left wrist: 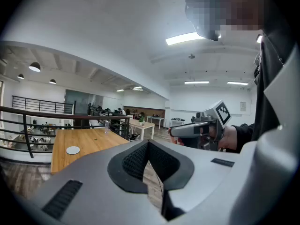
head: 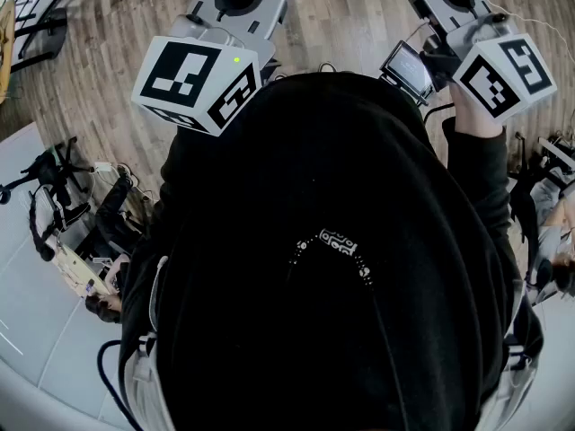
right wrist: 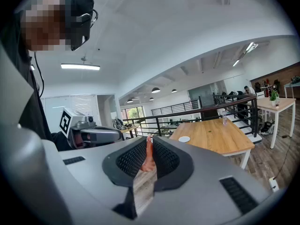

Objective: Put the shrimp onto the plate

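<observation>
Right gripper view: my right gripper point(right wrist: 150, 142) is clamped on the shrimp point(right wrist: 149, 159), a pinkish thing standing upright between the pads. A small white disc, pretty sure that's the plate point(right wrist: 184, 138), sits on the wooden table point(right wrist: 220, 142) well beyond the fingertips and a bit to their right. The left gripper point(left wrist: 148, 144) has its fingers pressed together at the tips with nothing in them.

An open-plan office loft: wooden tables point(right wrist: 215, 137), black railing point(right wrist: 206, 110), ceiling strip lights point(left wrist: 187, 38), plank floor point(head: 350, 16)
</observation>
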Motion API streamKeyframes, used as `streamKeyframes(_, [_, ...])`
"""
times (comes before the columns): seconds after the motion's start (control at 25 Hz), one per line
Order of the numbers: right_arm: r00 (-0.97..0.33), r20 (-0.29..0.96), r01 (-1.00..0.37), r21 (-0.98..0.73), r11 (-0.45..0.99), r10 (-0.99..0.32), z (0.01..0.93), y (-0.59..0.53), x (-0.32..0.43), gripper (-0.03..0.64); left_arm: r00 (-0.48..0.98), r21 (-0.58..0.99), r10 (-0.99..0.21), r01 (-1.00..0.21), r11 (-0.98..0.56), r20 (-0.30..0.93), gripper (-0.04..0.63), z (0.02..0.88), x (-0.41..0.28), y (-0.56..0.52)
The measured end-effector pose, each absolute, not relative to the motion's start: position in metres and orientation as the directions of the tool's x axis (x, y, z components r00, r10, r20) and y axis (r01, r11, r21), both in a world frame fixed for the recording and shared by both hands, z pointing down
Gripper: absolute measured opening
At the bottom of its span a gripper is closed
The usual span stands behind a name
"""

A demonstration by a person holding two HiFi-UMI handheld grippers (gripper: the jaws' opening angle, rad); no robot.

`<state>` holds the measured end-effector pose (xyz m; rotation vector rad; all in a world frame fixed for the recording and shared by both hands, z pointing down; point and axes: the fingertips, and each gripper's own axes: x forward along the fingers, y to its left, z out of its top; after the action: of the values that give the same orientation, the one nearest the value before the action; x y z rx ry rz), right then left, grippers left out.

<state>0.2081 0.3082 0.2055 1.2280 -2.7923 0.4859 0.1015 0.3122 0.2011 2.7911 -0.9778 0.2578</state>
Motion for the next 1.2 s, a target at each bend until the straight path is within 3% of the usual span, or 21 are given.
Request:
streamKeyframes(0.72, [-0.700, 0.166, -0.710, -0.266, 0.652, -0.695, 0.198, 0.312, 0.202, 0.054, 0.765, 0.090, -0.606, -0.634, -0.768, 0.219, 0.003, 0.200, 0.106, 0.319])
streamKeyframes(1.2, [-0.660, 0.149, -0.738, -0.308, 0.600, -0.736, 0.210, 0.322, 0.254, 0.054, 0.771, 0.090, -0.593, -0.624, -0.776, 0.232, 0.003, 0.206, 0.135, 0.326])
